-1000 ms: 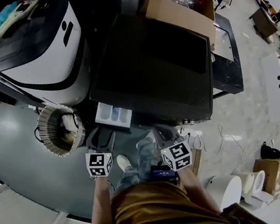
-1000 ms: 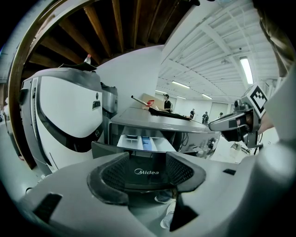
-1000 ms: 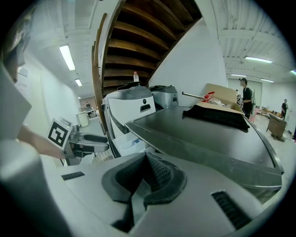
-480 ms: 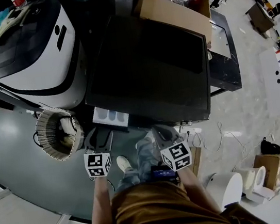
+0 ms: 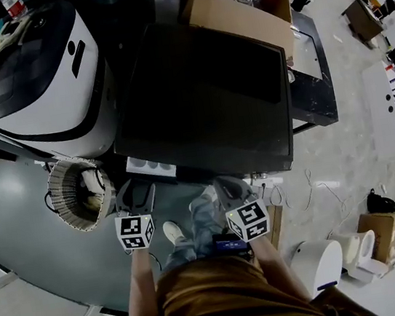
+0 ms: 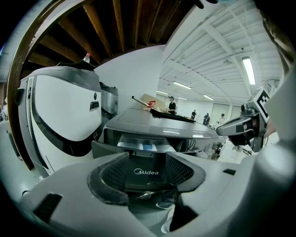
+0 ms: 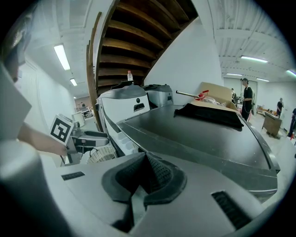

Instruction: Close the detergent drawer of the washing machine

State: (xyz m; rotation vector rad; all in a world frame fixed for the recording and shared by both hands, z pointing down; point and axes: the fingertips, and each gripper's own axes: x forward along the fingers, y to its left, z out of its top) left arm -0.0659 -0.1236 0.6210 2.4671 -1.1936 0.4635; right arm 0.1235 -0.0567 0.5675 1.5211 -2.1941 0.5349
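The person is standing in front of a dark grey washing machine (image 5: 204, 101) and is holding one gripper in each hand. The detergent drawer (image 5: 150, 167) is sitting at the front left corner of the machine and is sticking out from the front, so its pale compartments are showing from above.

The left gripper (image 5: 133, 193) is pointing at this drawer from just in front of it. In the left gripper view its fingers (image 6: 115, 173) are standing released and wide apart, and the dark drawer front with the Midea logo (image 6: 145, 172) is showing in the gap between them. Whether the fingers are touching the drawer front cannot be told.

The right gripper (image 5: 229, 185) is hanging before the middle of the machine front, well apart from the drawer. Its fingers (image 7: 159, 176) are clenched together with nothing between them, and they are pointing over the flat top of the machine, where a dark cloth (image 7: 210, 115) is lying.

A large white appliance with a black band (image 5: 31, 75) is standing beside the washing machine on its left. A round woven basket (image 5: 78, 193) is sitting on the floor near the left gripper. An open cardboard box (image 5: 237, 8) is resting behind the machine.
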